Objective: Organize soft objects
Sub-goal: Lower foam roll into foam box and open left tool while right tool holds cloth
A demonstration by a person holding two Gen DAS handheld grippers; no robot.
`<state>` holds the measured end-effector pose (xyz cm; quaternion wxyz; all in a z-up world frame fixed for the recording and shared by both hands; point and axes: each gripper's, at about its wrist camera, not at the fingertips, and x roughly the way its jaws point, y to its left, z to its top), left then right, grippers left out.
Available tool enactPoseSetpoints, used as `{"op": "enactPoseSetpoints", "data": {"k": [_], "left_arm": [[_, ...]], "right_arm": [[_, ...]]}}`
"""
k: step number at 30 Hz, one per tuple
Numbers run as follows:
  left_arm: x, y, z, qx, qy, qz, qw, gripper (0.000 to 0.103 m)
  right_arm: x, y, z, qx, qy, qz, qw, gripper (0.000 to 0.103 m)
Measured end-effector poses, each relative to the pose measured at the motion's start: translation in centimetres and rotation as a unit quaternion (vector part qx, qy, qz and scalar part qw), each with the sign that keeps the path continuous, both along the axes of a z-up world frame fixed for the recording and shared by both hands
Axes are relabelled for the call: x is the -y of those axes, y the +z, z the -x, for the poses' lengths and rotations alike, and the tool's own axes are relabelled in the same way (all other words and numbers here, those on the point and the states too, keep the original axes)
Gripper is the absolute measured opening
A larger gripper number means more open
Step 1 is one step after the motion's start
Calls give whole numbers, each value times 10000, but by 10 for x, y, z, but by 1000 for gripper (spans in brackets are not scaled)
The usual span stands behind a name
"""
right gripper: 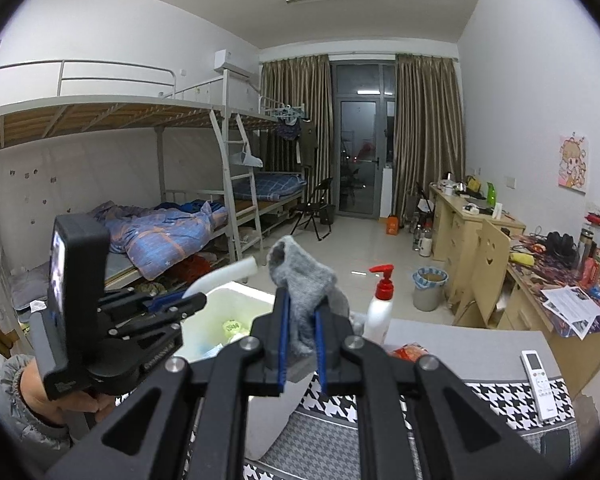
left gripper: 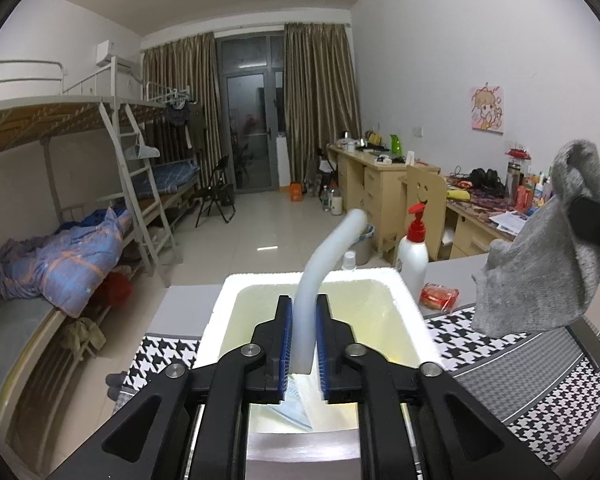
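My left gripper (left gripper: 304, 312) is shut on a white flexible tube (left gripper: 328, 264) and holds it above a white foam box (left gripper: 404, 284). The tube bends up and to the right. The box holds a yellow-green ball (right gripper: 231, 326) and a pale bag. My right gripper (right gripper: 300, 312) is shut on a grey sock (right gripper: 304, 280), held up right of the box. In the left wrist view the sock (left gripper: 548, 264) hangs at the right. In the right wrist view the left gripper (right gripper: 188, 304) sits over the box's left rim, with the tube (right gripper: 224, 276) sticking out.
A white pump bottle (left gripper: 412, 256) with a red top stands behind the box, next to a red snack packet (left gripper: 440, 296). A houndstooth cloth (left gripper: 512, 340) covers the table. A white remote (right gripper: 538, 384) lies at the right. Bunk beds stand on the left, desks on the right.
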<state>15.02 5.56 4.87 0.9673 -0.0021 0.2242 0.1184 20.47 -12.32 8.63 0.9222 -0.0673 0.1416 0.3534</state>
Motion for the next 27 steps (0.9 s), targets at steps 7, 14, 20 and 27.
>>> {"op": "enactPoseSetpoints", "data": {"k": [7, 14, 20, 27], "left_arm": [[-14, -2, 7, 62, 335, 74, 9994, 80], [-20, 1, 18, 256, 466, 39, 9986, 99], [-29, 4, 27, 357, 550, 67, 9978, 102], [-34, 8, 36, 429, 611, 37, 9972, 102]], "right_arm": [[-10, 0, -1, 2, 25, 49, 10000, 15], [-17, 1, 0, 18, 134, 53, 9999, 15], [-28, -1, 1, 6, 268, 107, 9996, 15], [-41, -5, -2, -116, 453, 164, 9988, 15]]}}
